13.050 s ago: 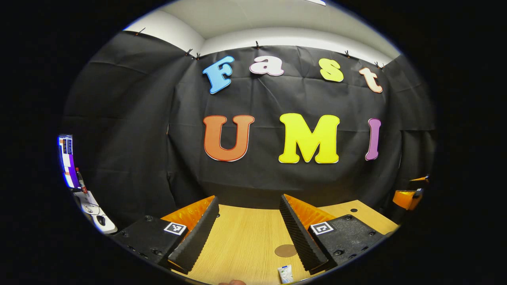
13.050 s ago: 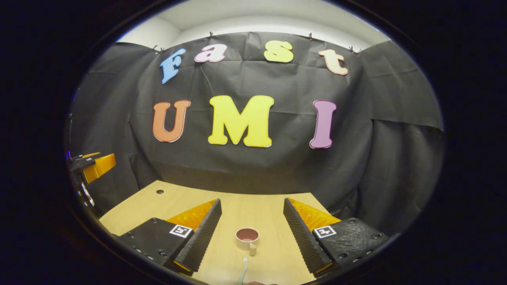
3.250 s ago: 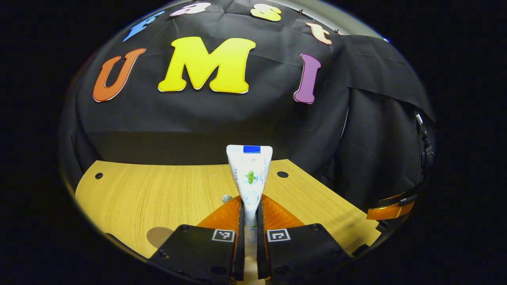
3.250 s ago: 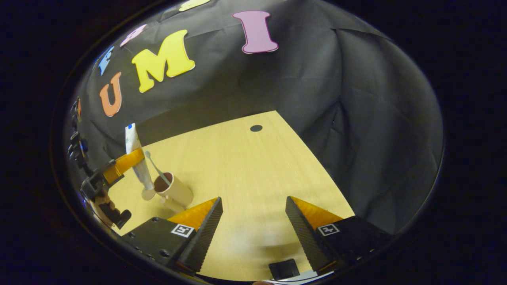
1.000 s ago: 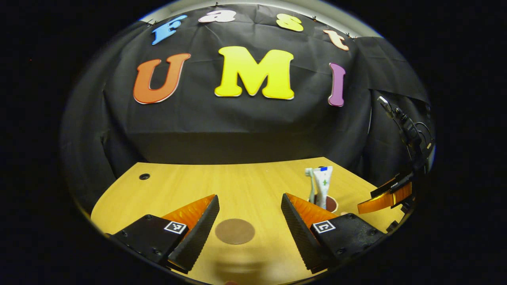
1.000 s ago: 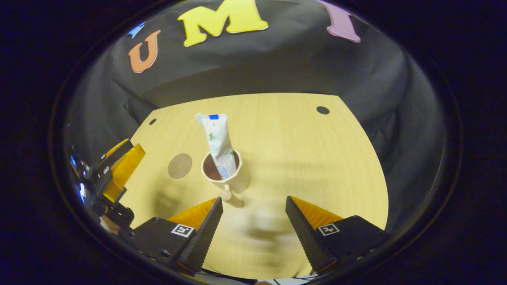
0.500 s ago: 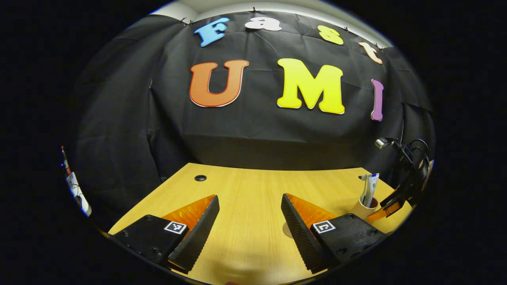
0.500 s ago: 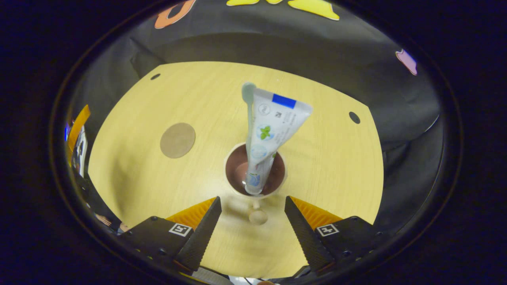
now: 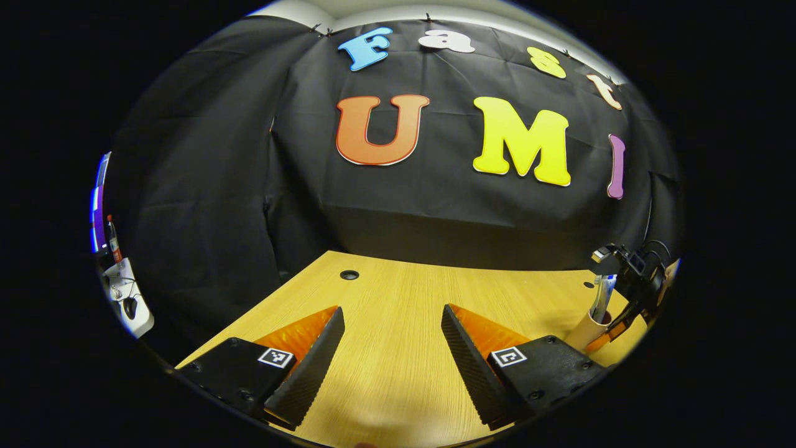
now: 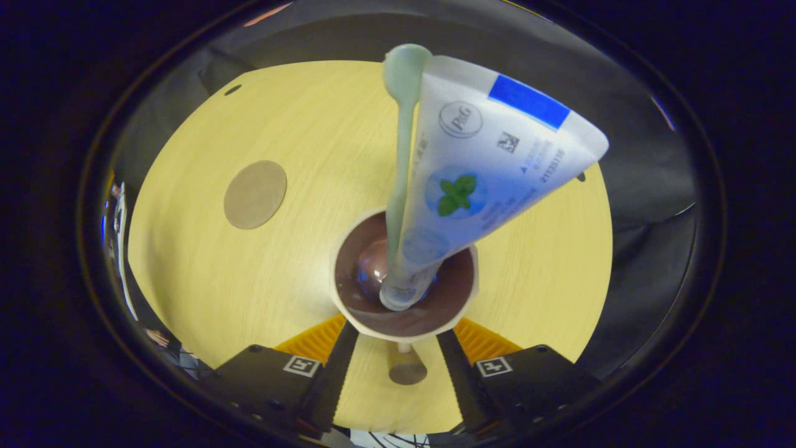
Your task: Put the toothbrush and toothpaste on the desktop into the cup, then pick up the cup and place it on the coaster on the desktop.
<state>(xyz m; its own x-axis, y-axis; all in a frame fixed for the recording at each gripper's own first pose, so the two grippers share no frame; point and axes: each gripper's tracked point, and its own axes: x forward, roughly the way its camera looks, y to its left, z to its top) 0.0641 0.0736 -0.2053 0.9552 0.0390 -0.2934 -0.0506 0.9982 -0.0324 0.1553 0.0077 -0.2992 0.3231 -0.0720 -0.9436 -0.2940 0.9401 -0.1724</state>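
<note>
A: Left gripper view. The left gripper hangs wide open above the bare desktop, holding nothing. At the far right edge stands the cup, with the toothpaste rising from it and the right gripper close beside it. A second ago the coaster lay between these fingers; the left hand has since swung away to the left.

B: What follows from that?

A: Judged from this, the left hand's part is done and the loading step is complete.

B: Right gripper view?

A: The cup now sits between the fingers of the right gripper, with its small handle pointing toward the camera. Toothbrush and toothpaste both stand inside it. The coaster lies apart, to the upper left. Half a second ago the fingers stood well apart short of the cup; they have closed in around it. Whether both pads already press on the wall cannot be told.

B: Next?

A: Probably secure the grip, lift, and carry to the coaster, keeping the tall contents upright.
</note>
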